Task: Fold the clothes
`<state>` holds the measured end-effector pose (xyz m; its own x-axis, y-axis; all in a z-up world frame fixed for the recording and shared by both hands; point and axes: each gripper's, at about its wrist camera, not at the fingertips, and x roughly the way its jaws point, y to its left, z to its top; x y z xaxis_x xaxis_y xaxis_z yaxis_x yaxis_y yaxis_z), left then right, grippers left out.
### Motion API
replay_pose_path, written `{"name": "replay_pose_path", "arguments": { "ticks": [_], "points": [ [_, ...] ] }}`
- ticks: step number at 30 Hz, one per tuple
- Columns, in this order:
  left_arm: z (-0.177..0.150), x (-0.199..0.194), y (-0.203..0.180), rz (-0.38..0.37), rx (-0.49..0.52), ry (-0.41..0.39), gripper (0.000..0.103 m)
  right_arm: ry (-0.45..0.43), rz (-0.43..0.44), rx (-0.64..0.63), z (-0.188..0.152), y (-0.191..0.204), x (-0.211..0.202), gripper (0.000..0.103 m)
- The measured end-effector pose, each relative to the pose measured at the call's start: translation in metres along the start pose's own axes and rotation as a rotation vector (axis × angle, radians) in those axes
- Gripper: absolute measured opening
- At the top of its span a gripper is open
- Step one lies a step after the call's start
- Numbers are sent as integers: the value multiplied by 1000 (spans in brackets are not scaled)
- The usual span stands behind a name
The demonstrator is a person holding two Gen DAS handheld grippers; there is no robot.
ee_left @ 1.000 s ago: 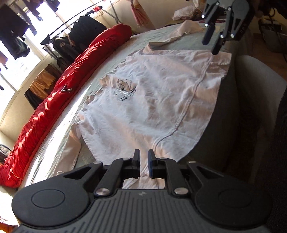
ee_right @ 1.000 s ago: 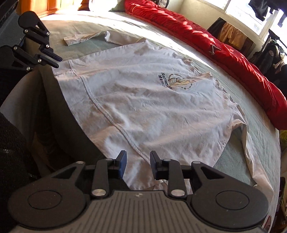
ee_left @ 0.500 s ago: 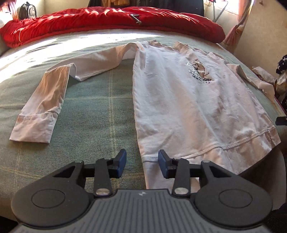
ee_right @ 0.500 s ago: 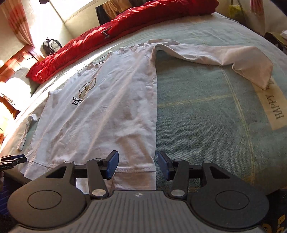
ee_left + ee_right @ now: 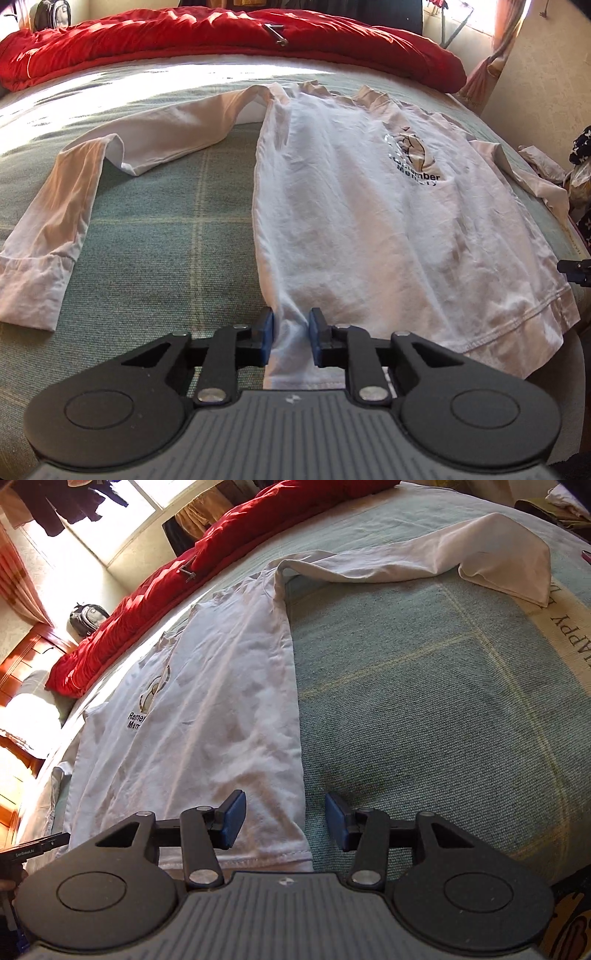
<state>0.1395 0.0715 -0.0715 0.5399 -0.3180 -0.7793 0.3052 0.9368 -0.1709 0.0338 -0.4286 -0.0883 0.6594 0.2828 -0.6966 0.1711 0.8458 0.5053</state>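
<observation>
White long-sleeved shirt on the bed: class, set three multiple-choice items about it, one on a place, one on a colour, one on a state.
1. Where does the red quilt lie?
A over the hem
B beyond the collar of the white long-sleeved shirt
C on the floor

2. The right gripper has pads of which colour?
A blue
B yellow
C white

3. The right gripper's jaws are:
A shut on a sleeve
B shut on the quilt
C open

B: the quilt runs past the collar end.
A: both pads show blue.
C: a wide gap straddles the shirt's side edge.
</observation>
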Motion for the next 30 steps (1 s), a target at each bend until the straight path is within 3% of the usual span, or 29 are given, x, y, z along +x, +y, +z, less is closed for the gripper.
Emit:
{"name": "replay_pose_path", "arguments": {
  "ticks": [5,9,12,16,19,22,27,30],
  "points": [
    [-8,-21,8,54,-15,-29,1,-5,-29,-25,-2,5,-5,51],
    [-18,-28,24,91,-52,2,2,-16,-63,-71,-4,13,-14,52],
    [-14,-43,36,68,-107,-45,5,-57,-40,-71,-1,25,-23,55],
    [8,-55,46,115,-98,-115,8,-132,47,-76,7,53,-31,67],
    [30,-58,56,133,-86,-150,12,-155,162,-59,11,76,-27,75],
    [56,-57,68,165,-66,-183,15,-164,233,-39,11,95,-15,76],
    [98,-45,100,219,-62,-206,17,-132,281,-39,11,121,10,76],
    [117,-29,135,244,-101,-205,26,-118,267,-65,13,134,20,76]
  ]
}}
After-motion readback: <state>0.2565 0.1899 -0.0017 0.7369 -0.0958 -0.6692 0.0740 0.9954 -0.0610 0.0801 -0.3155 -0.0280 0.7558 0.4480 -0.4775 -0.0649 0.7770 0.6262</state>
